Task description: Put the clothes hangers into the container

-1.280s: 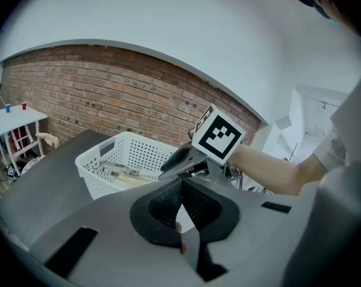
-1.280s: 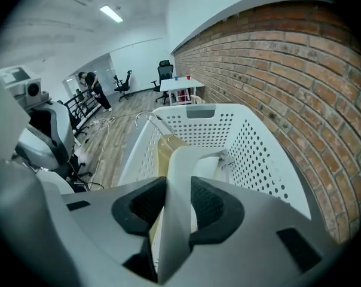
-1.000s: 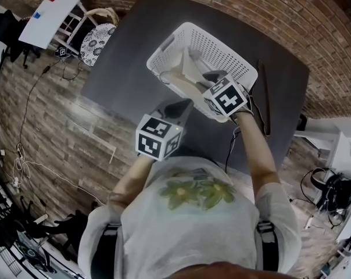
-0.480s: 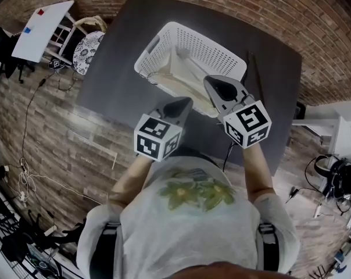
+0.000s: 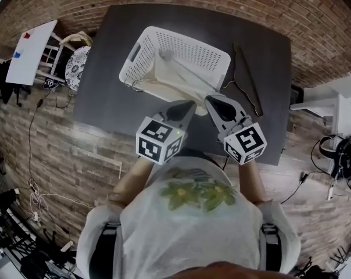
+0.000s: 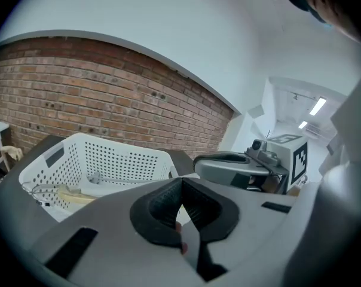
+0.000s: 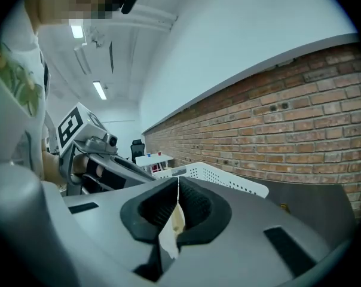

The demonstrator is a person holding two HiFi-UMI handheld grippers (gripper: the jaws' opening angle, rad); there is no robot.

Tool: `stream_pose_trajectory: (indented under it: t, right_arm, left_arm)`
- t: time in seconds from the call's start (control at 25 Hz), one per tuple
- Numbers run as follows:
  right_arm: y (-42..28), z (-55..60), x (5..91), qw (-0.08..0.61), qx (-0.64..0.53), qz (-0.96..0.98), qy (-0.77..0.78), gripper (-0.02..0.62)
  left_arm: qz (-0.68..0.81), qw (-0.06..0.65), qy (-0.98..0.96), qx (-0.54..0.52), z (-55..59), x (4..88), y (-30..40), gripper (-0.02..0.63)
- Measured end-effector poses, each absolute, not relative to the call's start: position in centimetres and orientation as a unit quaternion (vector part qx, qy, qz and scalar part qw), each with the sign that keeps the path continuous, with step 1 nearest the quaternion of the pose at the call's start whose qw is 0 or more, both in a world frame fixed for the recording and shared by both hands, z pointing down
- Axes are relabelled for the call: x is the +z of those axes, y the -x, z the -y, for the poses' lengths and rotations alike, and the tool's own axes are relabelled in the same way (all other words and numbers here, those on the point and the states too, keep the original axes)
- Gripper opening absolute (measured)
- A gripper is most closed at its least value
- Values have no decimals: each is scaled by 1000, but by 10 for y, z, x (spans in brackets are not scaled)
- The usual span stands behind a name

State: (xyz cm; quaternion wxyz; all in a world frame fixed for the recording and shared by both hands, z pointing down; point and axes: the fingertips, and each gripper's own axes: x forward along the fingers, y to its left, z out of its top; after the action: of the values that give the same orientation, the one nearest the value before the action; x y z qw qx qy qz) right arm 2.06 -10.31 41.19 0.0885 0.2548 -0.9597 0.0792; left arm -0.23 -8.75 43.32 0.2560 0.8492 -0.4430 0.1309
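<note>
A white perforated basket (image 5: 142, 46) stands on the dark table (image 5: 103, 92). Inside it lie a pale wooden hanger (image 5: 167, 90) and a grey hanger (image 5: 187, 72), the pale one sticking out over the near rim. One thin dark hanger (image 5: 249, 85) lies on the table to the basket's right. My left gripper (image 5: 188, 104) and right gripper (image 5: 211, 100) hover side by side just short of the basket's near edge, both shut and holding nothing. In the left gripper view the shut jaws point past the basket (image 6: 103, 157). The right gripper view shows the basket rim (image 7: 231, 181) beyond shut jaws.
A chair with a patterned cushion (image 5: 76, 63) and a small white table (image 5: 30, 51) stand off the table's left end. Cables (image 5: 33, 156) run over the brick-pattern floor. The table's near edge lies just under my grippers.
My right gripper has pulled back out of the basket toward me and shut. The pale hanger it was at stays in the basket. The left gripper has barely moved.
</note>
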Motion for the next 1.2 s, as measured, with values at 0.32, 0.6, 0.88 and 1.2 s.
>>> stream_pose_trajectory:
  t: [0.32,0.6,0.88,1.2]
  right_arm:
    - [-55,115,417,82,73,948,-297,34]
    - [-96,149,439,110,83,921,-363,35]
    - [-124,179,476,153,108,901,-392,37]
    - [-149,208,537,234,137,885,-378,126]
  left_arm:
    - [431,238,-858,142,103,433,-14,29]
    - [424,230,-864,148,118,429,-21,29]
    - [418,235,-864,156,136,432,-24,29]
    - [407,255,-861,168,156,442,-25,29]
